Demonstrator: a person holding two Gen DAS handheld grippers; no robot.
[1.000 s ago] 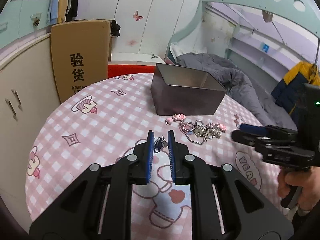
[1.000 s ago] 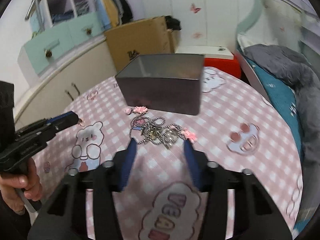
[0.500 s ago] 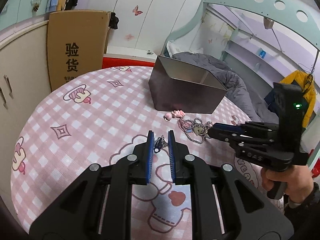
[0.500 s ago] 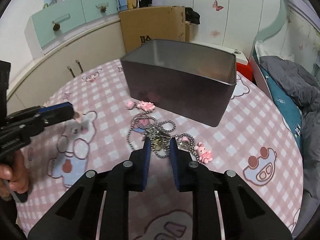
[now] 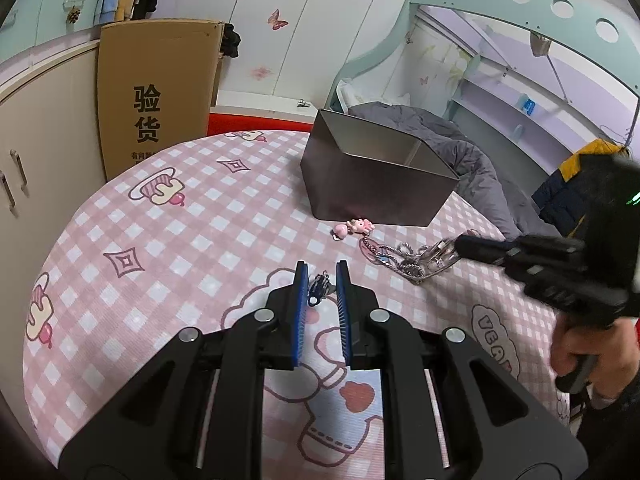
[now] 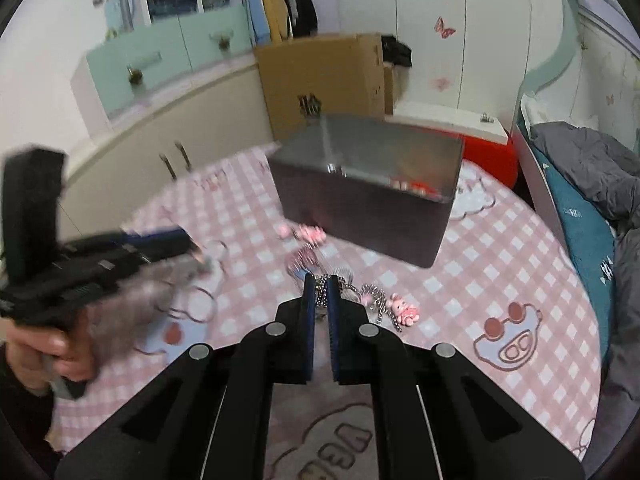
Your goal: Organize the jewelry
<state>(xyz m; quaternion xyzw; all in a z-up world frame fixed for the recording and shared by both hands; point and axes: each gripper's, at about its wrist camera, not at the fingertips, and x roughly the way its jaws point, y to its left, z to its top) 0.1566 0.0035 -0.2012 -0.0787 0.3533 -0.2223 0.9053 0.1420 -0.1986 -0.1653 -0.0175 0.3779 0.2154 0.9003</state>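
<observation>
A tangle of silver chains with pink charms lies on the pink checked tablecloth in front of a dark metal box. My right gripper is shut on the silver chains and lifts one end; a pink charm trails on the cloth. It also shows in the left wrist view. My left gripper holds a small dark charm between its narrow blue pads above the cloth.
The box stands at the table's far side. A cardboard carton and cream cabinets stand to the left. A bed with a grey duvet lies behind and to the right. The round table's edge curves at the left.
My right gripper closed from wide open onto the chains and began lifting them toward the box. My left gripper stayed narrow around the small dark charm and barely moved.
</observation>
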